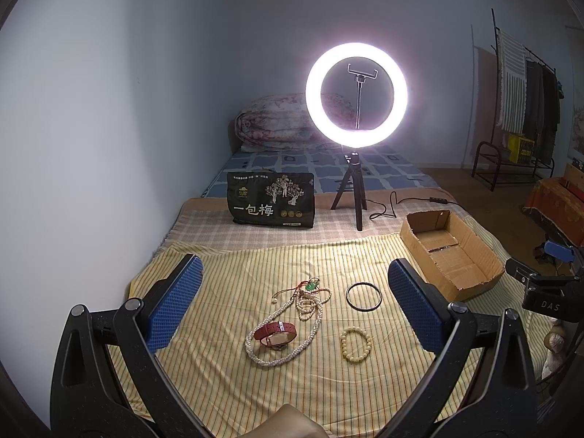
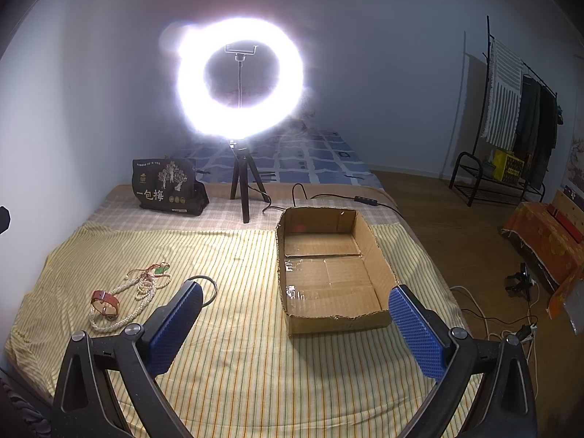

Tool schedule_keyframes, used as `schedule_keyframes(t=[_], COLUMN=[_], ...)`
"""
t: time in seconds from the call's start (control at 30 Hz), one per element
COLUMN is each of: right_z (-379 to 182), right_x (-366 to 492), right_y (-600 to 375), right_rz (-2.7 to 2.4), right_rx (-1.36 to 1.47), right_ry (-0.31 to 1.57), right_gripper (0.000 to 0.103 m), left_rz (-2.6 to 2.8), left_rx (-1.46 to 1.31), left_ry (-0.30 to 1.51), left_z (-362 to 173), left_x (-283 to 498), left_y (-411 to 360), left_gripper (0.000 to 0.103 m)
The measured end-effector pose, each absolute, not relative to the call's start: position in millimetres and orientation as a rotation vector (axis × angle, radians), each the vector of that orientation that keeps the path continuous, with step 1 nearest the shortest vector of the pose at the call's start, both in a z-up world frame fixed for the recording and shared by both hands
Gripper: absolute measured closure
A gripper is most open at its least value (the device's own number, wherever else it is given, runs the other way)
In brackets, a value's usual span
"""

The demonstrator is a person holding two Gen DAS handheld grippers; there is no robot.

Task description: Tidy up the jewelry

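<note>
Jewelry lies on a yellow striped cloth (image 1: 226, 383). A red-strapped watch (image 1: 275, 333) rests on a long pearl necklace (image 1: 314, 325). Beside them are a cream bead bracelet (image 1: 356, 345), a thin dark bangle (image 1: 363, 295) and a green pendant on red cord (image 1: 311, 285). My left gripper (image 1: 294, 273) is open and empty above the pile. My right gripper (image 2: 295, 294) is open and empty, hovering before an empty cardboard box (image 2: 379, 255). The watch (image 2: 105, 302), necklace (image 2: 142, 292) and bangle (image 2: 211, 286) lie to its left, the bangle partly behind the left finger.
A lit ring light on a tripod (image 1: 356, 98) and a black snack bag (image 1: 271, 199) stand behind the cloth. Its cable (image 2: 328, 197) trails behind the box (image 1: 471, 252). A wall is on the left. Floor, clothes rack (image 2: 511, 116) and cables lie right.
</note>
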State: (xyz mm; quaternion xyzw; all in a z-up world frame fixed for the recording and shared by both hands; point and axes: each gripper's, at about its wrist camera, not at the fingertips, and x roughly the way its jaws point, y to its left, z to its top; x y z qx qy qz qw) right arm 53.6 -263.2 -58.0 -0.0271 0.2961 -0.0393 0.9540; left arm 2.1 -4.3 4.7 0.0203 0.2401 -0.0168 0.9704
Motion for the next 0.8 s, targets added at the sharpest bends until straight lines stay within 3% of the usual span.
schedule_keyframes(t=[0.8], right_z=[-60.5], right_x=[52.7], right_y=[-261.8], right_rz=[-0.076], right_rx=[-0.057], right_ry=[0.605], right_gripper=[0.0], left_rz=[-0.034], left_rx=[0.036], left_ry=[0.491], left_z=[3.6], left_x=[0.6], left_y=[-5.9], left_gripper=[0.0])
